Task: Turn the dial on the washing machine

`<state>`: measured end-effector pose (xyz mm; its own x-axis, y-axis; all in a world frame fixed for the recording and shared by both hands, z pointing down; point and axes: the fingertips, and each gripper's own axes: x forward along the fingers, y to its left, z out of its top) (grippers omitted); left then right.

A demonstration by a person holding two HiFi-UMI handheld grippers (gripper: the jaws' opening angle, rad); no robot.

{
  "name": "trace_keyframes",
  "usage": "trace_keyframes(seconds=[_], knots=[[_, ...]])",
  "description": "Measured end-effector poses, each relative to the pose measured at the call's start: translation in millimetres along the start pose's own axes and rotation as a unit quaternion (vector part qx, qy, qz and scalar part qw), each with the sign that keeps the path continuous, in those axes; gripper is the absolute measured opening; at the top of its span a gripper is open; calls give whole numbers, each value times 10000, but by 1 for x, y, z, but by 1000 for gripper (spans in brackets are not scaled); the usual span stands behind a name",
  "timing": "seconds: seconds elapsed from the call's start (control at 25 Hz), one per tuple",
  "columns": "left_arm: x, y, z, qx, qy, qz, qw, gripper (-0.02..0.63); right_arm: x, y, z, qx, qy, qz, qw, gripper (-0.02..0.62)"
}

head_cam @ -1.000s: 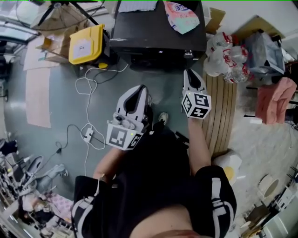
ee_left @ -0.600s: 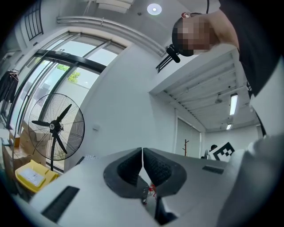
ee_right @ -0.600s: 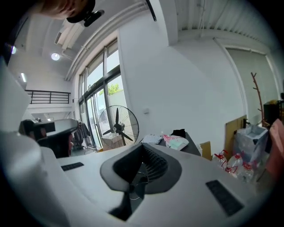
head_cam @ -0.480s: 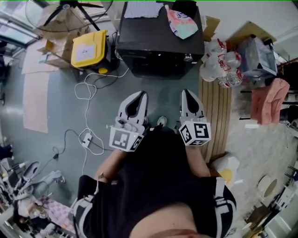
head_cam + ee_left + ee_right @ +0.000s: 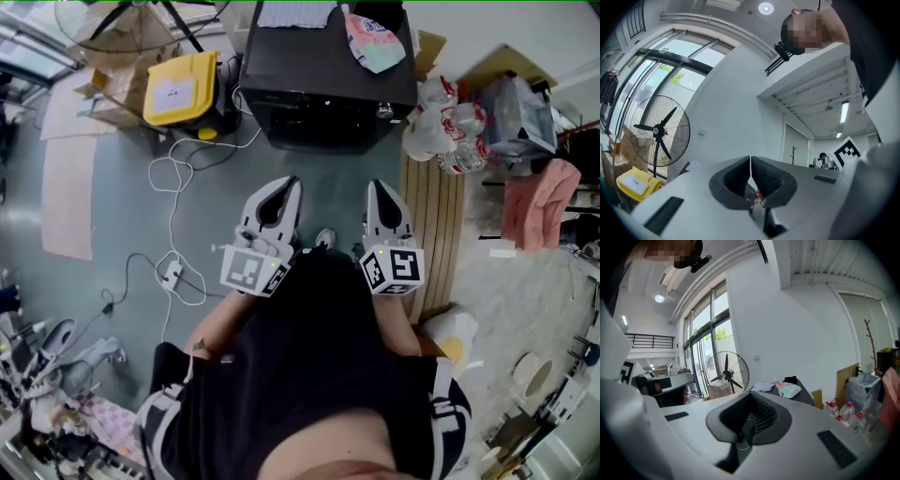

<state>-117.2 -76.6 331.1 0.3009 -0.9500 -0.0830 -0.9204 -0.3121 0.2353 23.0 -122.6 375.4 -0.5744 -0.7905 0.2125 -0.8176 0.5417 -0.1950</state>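
The black washing machine (image 5: pixel 319 80) stands on the floor ahead, with its small silver dial (image 5: pixel 383 111) at the front right corner. A patterned cloth (image 5: pixel 373 39) lies on its lid. Both grippers are held close to the person's body, well short of the machine. My left gripper (image 5: pixel 292 181) is shut with nothing between its jaws, tips meeting in the left gripper view (image 5: pixel 750 161). My right gripper (image 5: pixel 373 185) is shut and empty too (image 5: pixel 751 397), and it points toward the machine (image 5: pixel 806 397), apart from the dial.
A yellow box (image 5: pixel 178 89) sits left of the machine. A white cable (image 5: pixel 173 187) with a power strip (image 5: pixel 173 272) trails over the floor. A wooden slatted board (image 5: pixel 442 216), water bottles (image 5: pixel 450 122) and a pink cloth (image 5: pixel 530 206) lie to the right. A standing fan (image 5: pixel 725 373) is beyond.
My right gripper has drawn back from near the dial toward the person's body. The left gripper has stayed about where it was.
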Motion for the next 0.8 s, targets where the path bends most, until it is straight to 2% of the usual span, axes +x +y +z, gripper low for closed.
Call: trace_keyframes(seconds=[0.8], knots=[[3, 6, 1, -11, 20, -192, 9998, 28, 8, 4, -4, -23, 41, -137, 9999, 25]])
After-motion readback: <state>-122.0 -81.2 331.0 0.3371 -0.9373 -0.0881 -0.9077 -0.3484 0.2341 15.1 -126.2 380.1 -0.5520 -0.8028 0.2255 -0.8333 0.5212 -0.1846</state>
